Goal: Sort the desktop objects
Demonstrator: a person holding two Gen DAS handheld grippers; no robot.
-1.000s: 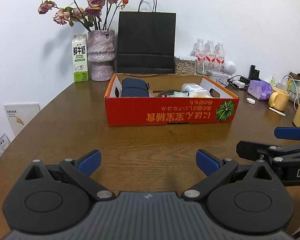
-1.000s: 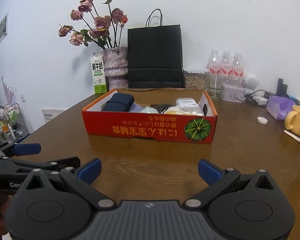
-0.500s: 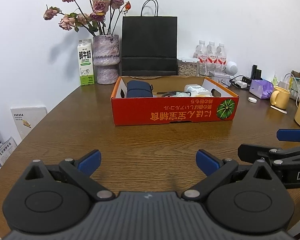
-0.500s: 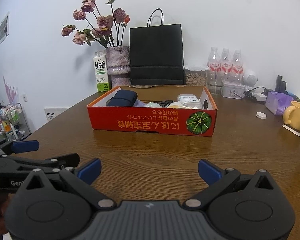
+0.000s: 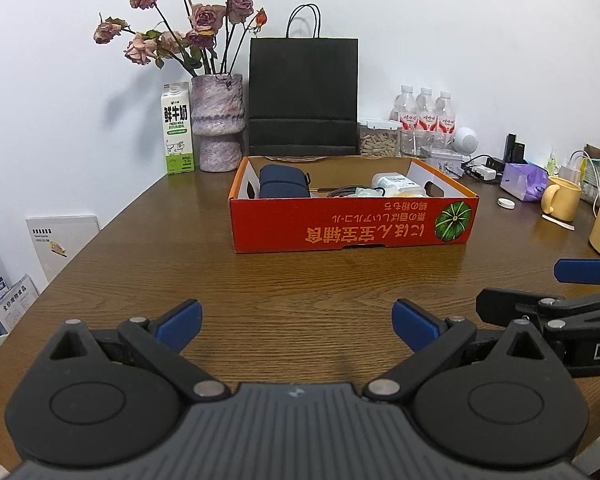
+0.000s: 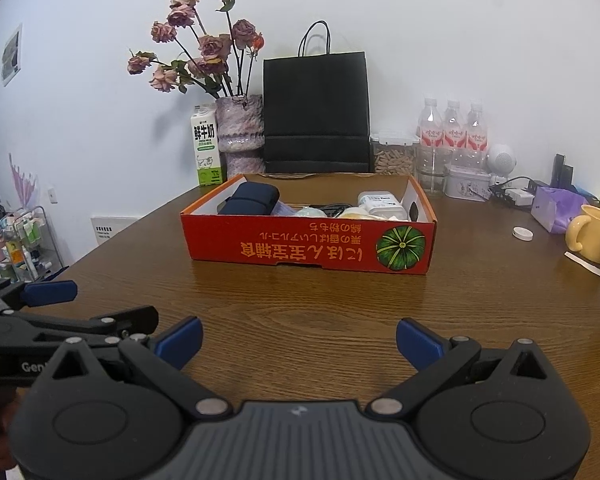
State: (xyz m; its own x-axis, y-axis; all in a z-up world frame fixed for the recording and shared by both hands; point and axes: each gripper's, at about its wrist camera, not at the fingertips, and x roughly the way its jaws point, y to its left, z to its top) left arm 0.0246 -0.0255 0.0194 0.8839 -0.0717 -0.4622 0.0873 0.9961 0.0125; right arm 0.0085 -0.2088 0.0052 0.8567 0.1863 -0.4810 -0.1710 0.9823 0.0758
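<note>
While you held both the left gripper (image 5: 296,326) and right gripper (image 6: 298,340) with fingers spread wide and empty over the bare wooden surface (image 5: 300,280), the red cardboard box (image 6: 308,246) ahead already carried a navy pouch (image 6: 250,200), so sorting looked nearly done.

Red box (image 5: 352,228) (green pumpkin print), navy pouch (image 5: 282,184), black bag (image 5: 303,100), yellow mug (image 5: 560,199).

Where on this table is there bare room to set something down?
Bare wood lies between both open grippers and the red box, also left of the box. The back edge and right side near the yellow mug are crowded.
</note>
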